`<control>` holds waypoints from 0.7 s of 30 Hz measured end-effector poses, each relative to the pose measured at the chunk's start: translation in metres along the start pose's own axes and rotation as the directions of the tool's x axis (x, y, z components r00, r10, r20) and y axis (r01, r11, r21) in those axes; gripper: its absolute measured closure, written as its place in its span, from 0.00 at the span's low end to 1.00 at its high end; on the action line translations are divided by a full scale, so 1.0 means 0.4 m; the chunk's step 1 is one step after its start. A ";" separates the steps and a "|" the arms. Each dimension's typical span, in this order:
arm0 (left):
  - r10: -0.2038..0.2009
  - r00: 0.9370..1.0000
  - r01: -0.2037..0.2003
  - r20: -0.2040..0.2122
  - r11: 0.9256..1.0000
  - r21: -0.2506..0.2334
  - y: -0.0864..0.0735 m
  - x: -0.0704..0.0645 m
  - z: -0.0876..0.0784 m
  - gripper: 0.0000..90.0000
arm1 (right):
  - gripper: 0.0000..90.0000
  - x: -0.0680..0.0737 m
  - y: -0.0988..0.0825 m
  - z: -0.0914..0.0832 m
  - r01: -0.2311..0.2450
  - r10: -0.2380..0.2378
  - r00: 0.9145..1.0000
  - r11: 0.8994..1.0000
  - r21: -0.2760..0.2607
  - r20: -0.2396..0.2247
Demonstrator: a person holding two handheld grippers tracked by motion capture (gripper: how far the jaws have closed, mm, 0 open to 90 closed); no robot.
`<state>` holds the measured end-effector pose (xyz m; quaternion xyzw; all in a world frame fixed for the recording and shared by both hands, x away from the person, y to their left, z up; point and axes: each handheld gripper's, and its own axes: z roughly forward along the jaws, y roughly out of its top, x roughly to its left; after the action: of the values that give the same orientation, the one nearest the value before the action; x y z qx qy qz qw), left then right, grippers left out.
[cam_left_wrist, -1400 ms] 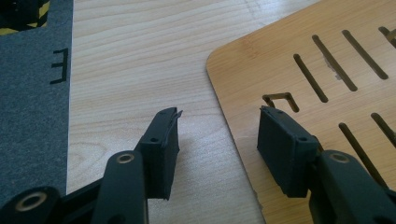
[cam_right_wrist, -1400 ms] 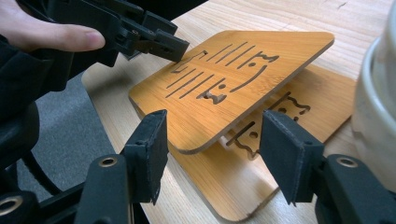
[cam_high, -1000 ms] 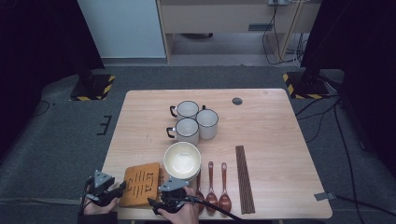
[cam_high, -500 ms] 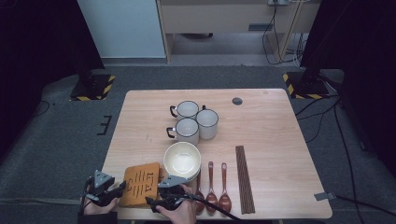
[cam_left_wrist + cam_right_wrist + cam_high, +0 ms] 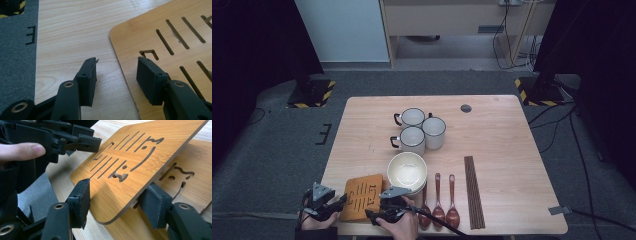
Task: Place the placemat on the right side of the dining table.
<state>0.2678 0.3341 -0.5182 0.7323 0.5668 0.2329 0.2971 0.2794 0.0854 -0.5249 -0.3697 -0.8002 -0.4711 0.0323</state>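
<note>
**High view.** Wooden table (image 5: 502,140). The slotted bamboo board (image 5: 361,197) lies at the front edge near the front-left corner, just beside a cream bowl (image 5: 407,170). Three spoons (image 5: 438,200) and chopsticks (image 5: 474,192) lie to the right along the front edge. Three mugs (image 5: 417,130) stand mid-table. The left gripper (image 5: 343,200) is at the board's left side and the right gripper (image 5: 371,216) at its near edge.

**Left gripper view.** The left gripper (image 5: 116,72) is part open and grips nothing. One jaw is over the bare table (image 5: 75,30), the other over the board (image 5: 140,37), so they straddle its edge.

**Right gripper view.** The board (image 5: 175,135) sits tilted above a second board (image 5: 197,157) of like pattern. The right gripper (image 5: 117,202) stands fairly wide, with the jaws either side of the board's near corner. They have just been closing on it, and whether the pads press yet cannot be told. The left gripper (image 5: 87,143) tip is at the far corner.

**Step, as judged.** The top board is being separated from the stack. The next move calls for a firm pinch on the corner, then a lift clear of the lower board without dragging it.
</note>
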 end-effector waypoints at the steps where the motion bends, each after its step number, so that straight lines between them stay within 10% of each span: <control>1: -0.003 1.000 0.003 0.001 1.000 -0.001 0.000 0.000 0.000 0.55 | 0.49 0.000 0.000 0.001 -0.005 0.005 1.000 1.000 -0.001 -0.001; 11: -0.056 0.998 0.057 0.024 0.998 -0.018 -0.003 0.009 -0.002 0.50 | 0.62 -0.006 0.008 -0.002 -0.075 0.073 0.997 0.996 -0.044 -0.037; 21: -0.124 0.992 0.127 0.030 0.982 -0.138 -0.008 0.021 -0.035 0.41 | 0.77 -0.009 0.009 -0.007 -0.085 0.080 0.993 0.995 -0.051 -0.089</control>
<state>0.2582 0.3453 -0.5103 0.6749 0.5911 0.2450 0.3676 0.2835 0.0822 -0.5224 -0.3823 -0.7690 -0.5066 0.0766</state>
